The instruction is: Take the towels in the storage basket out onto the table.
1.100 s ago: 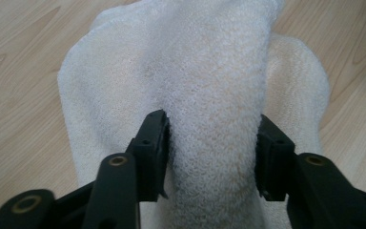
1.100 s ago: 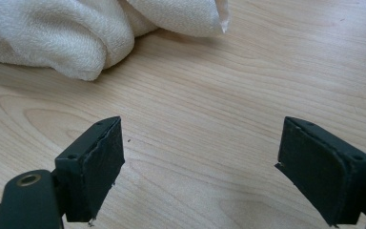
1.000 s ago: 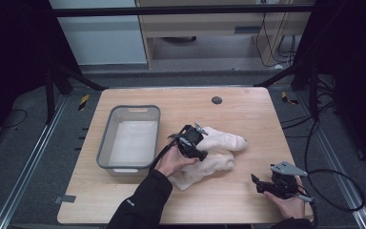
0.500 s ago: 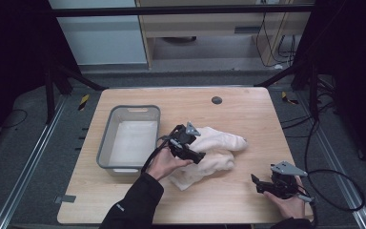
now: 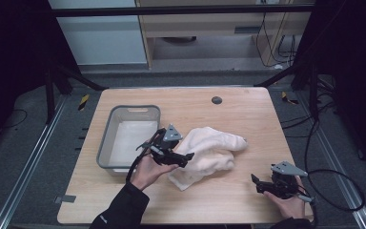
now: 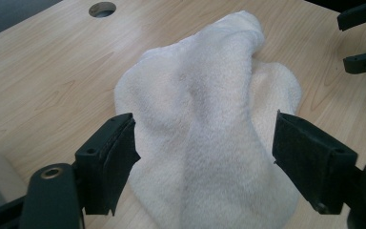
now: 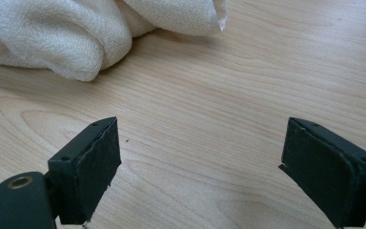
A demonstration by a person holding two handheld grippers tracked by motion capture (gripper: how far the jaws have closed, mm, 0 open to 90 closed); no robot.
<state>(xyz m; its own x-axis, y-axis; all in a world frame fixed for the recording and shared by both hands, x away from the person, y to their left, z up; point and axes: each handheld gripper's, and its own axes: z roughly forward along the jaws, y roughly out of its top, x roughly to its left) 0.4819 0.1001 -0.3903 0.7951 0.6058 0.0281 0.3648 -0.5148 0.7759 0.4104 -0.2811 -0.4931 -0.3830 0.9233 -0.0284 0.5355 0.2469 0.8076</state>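
Grey bin [image 5: 106,138] just left of left gripper [image 5: 183,156], likely drop target for towel; left gripper jaws spread wide, straddling near end of white towel [image 5: 208,150], nothing clamped yet; judging pre-grasp pose, towel bulk between jaws [image 6: 205,143]; towel crumpled mid-table [image 5: 248,114], between both tools; right gripper [image 5: 257,183] low near table edge, jaws wide, empty, aimed at towel's loose corner [image 7: 171,16]; towel ahead of it, apart; probably standby.
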